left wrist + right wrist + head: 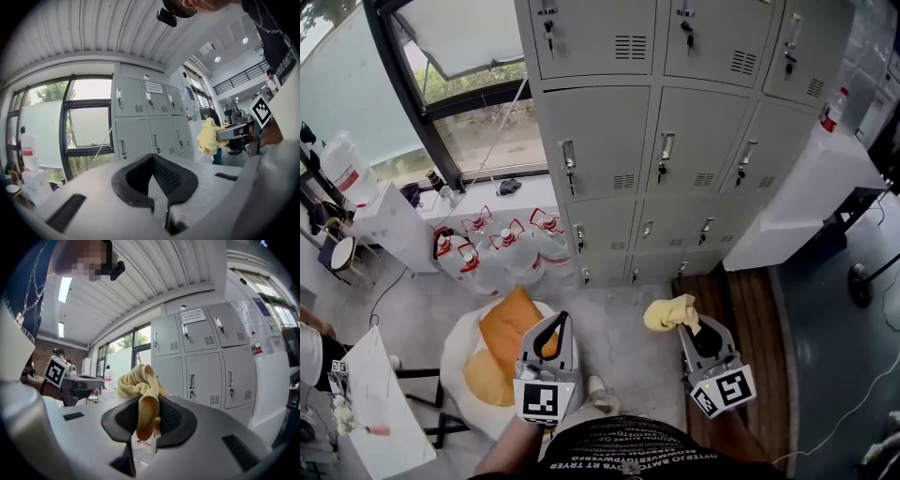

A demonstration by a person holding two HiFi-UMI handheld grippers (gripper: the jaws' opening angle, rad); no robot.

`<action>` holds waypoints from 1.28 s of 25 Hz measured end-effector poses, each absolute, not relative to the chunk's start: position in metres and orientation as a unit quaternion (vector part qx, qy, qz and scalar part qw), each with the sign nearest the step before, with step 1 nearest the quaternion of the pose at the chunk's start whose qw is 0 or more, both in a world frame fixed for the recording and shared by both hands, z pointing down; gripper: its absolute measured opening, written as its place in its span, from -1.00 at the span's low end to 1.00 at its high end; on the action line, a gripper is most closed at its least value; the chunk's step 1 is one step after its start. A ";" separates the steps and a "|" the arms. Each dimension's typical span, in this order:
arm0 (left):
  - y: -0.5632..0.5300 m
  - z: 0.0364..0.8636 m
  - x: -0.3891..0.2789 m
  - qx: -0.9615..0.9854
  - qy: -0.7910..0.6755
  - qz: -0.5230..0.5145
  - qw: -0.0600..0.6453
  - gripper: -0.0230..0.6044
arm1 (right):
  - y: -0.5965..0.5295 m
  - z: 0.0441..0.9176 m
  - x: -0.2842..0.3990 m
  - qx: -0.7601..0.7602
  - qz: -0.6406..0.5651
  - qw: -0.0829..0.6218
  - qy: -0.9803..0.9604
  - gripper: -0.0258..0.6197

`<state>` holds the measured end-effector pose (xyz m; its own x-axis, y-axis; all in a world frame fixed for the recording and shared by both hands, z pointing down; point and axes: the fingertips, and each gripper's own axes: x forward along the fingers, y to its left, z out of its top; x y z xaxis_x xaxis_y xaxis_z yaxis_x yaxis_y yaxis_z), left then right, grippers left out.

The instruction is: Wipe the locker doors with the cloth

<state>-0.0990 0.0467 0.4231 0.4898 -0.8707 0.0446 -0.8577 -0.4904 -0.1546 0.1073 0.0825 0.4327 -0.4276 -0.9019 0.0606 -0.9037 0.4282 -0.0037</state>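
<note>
A bank of grey lockers with handled doors fills the top of the head view, and the same lockers show beyond the jaws in the right gripper view. My right gripper is shut on a bunched yellow cloth, well short of the doors. That cloth pokes up between the jaws. My left gripper hangs level with it, shut and empty, facing the lockers. From the left gripper view the yellow cloth shows at the right.
Several large water bottles stand on the floor by the window, left of the lockers. An orange cushion on a round white seat lies under the left gripper. A white cabinet stands right of the lockers, a white table at bottom left.
</note>
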 end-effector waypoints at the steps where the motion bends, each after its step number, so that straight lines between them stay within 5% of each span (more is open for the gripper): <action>1: 0.040 0.425 -0.102 -0.862 0.500 -0.060 0.054 -0.91 | 0.077 0.434 0.105 0.536 0.018 0.028 -0.844 -0.70; 32: -0.052 0.434 -0.151 -0.893 0.446 -0.049 0.037 -0.91 | -0.010 0.409 0.053 0.565 -0.010 0.058 -0.823 -0.70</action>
